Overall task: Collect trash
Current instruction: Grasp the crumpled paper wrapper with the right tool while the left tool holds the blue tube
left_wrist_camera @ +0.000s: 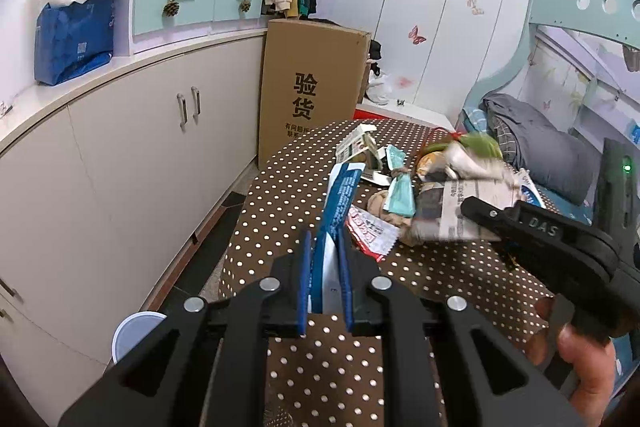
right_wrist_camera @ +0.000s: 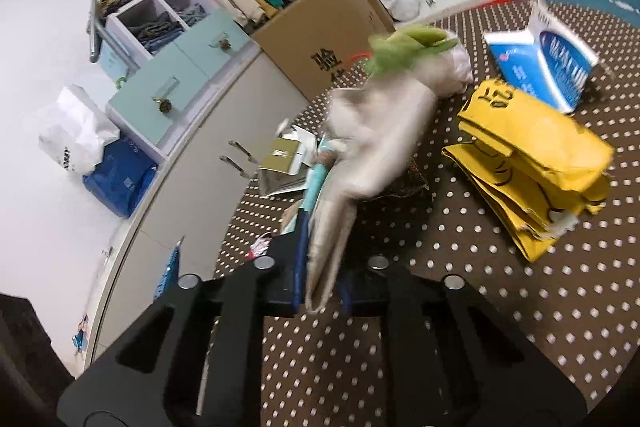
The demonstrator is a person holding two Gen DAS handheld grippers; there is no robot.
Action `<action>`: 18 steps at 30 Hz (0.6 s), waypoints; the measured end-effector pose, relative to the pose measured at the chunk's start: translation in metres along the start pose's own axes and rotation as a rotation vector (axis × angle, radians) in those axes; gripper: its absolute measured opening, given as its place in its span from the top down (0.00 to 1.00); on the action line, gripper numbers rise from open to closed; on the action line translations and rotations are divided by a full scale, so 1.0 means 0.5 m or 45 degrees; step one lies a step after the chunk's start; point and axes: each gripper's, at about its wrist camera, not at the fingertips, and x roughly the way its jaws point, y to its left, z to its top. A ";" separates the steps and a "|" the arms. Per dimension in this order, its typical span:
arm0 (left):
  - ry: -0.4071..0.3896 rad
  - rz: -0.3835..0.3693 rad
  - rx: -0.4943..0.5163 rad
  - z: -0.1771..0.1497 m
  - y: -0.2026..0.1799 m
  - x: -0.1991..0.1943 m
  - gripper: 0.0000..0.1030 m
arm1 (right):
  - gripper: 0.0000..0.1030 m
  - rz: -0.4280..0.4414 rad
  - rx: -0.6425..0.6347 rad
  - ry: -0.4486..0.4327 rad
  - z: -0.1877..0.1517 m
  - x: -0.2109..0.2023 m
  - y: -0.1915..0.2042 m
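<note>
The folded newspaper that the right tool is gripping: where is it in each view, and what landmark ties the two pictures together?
Left wrist view: the folded newspaper lies right of centre, over the spotted tablecloth, held by the right tool coming in from the right.
Right wrist view: the newspaper rises blurred up the middle from between the pads at bottom centre.
Shared landmark: the brown cardboard box with black printed characters beyond the table.

Both wrist views look down, close, sharing the dotted table [left_wrist_camera: 304, 163].
</note>
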 end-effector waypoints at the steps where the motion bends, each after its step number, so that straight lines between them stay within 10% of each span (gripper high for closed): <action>1: -0.005 -0.002 0.002 -0.002 -0.002 -0.007 0.88 | 0.90 0.009 -0.003 -0.008 -0.003 -0.012 0.003; 18: -0.094 -0.015 -0.065 -0.021 0.041 -0.124 0.88 | 0.92 0.067 -0.246 -0.152 -0.055 -0.166 0.131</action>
